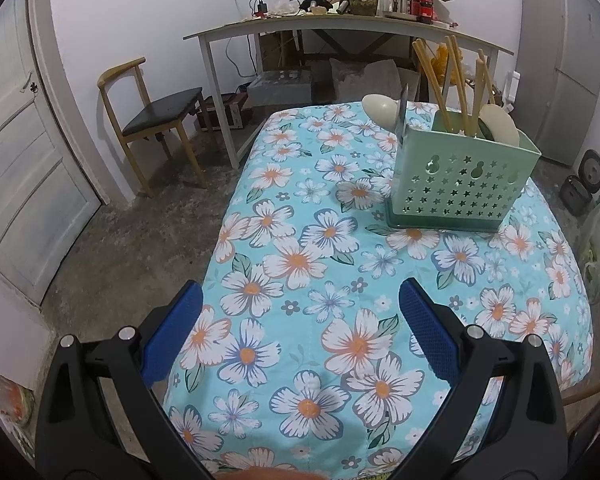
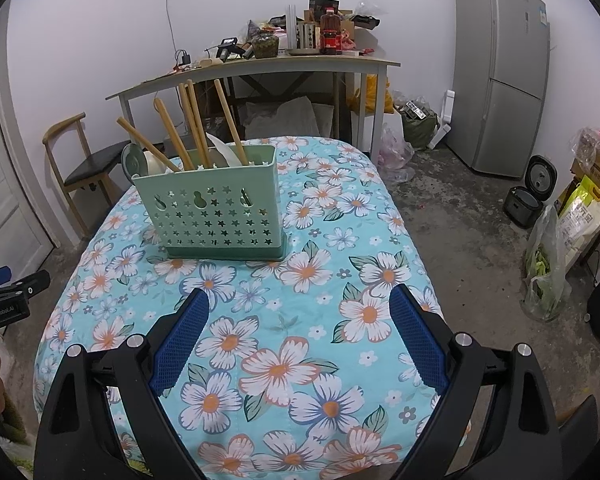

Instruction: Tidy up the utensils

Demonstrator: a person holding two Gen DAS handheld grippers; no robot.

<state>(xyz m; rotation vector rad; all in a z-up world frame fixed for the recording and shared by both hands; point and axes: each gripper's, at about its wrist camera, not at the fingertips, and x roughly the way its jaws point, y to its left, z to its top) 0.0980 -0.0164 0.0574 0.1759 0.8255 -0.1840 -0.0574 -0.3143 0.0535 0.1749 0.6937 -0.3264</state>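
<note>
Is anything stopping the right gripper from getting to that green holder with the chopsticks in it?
Probably not. The right gripper is open and empty, and only bare flowered tablecloth lies between it and the green holder, which stands ahead and slightly to its left.

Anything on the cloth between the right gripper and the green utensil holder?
Nothing: in the right wrist view only bare floral tablecloth lies between the open right gripper and the utensil holder.

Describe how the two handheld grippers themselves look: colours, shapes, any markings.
Both match: the left gripper and right gripper have black plastic frames with triangular cut-outs and round silver bolt heads. Each carries two blue fingers with a fine mesh-textured face. In the right wrist view, the left gripper's side shows white "GenRobot.AI" lettering.
</note>
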